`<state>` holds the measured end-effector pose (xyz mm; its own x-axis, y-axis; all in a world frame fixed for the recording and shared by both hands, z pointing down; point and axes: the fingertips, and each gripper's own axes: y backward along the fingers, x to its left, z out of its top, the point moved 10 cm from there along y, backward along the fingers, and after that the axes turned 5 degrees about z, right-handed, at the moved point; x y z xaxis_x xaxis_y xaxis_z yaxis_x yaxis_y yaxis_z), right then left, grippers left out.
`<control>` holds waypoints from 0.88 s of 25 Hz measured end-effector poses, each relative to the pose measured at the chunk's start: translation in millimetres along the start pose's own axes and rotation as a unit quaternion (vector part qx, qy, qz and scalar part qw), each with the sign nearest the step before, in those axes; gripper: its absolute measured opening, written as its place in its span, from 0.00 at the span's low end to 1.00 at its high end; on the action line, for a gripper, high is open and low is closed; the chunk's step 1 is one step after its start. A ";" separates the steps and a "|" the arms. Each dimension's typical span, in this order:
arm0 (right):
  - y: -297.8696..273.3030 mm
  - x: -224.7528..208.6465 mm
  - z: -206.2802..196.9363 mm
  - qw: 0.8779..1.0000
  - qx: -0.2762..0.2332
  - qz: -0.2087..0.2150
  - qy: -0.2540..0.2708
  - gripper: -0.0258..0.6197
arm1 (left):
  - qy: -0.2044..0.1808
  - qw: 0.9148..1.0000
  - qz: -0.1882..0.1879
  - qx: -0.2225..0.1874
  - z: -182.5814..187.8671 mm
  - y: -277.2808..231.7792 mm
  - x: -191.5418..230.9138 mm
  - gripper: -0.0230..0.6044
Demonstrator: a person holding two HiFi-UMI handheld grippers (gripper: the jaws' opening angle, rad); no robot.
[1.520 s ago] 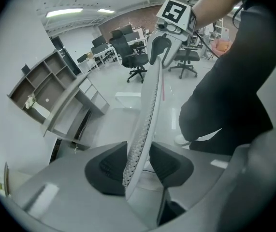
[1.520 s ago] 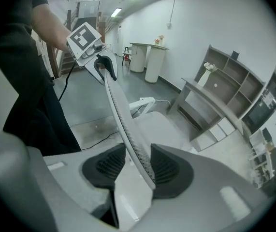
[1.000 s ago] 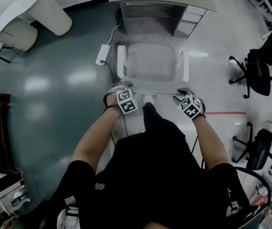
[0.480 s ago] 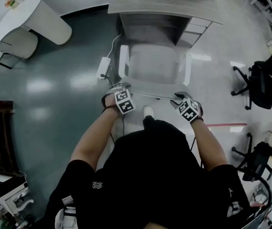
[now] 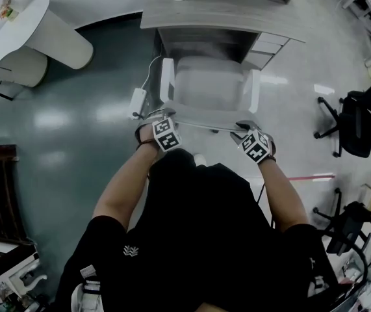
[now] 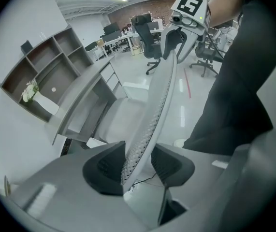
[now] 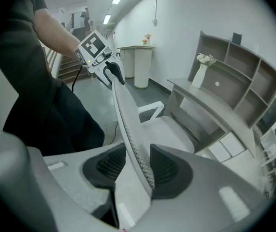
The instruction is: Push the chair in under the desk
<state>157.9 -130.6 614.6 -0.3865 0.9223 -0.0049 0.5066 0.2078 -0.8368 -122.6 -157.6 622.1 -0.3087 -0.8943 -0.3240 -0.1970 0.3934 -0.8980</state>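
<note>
Fingers (image 6: 104,168) of the left gripper (image 5: 162,117) pinch the mesh backrest (image 5: 204,122) at its top left corner. The right gripper (image 5: 244,128) clamps the top right corner the same way, with its pads (image 7: 169,170) pressed on both faces. Both forearms reach forward and down, roughly parallel, elbows slightly bent, marker cubes facing up. The chair (image 5: 208,86) stands on the floor (image 5: 75,142) facing the desk (image 5: 217,15), its seat front close to the desk's front edge, before the knee opening.

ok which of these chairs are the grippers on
The white chair at the desk: left gripper and right gripper hold its backrest. The black office chairs stand apart, untouched.
</note>
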 end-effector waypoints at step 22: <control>-24.6 -92.4 39.4 1.000 -0.008 -0.011 0.013 0.29 | 0.006 1.000 -0.010 -0.010 10.9 -35.3 90.4 0.31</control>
<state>150.8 -233.7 614.1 -0.3777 0.9255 0.0267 0.5113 0.2325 -0.8274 -133.4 -254.7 621.3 -0.3158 -0.8994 -0.3023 -0.2221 0.3798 -0.8980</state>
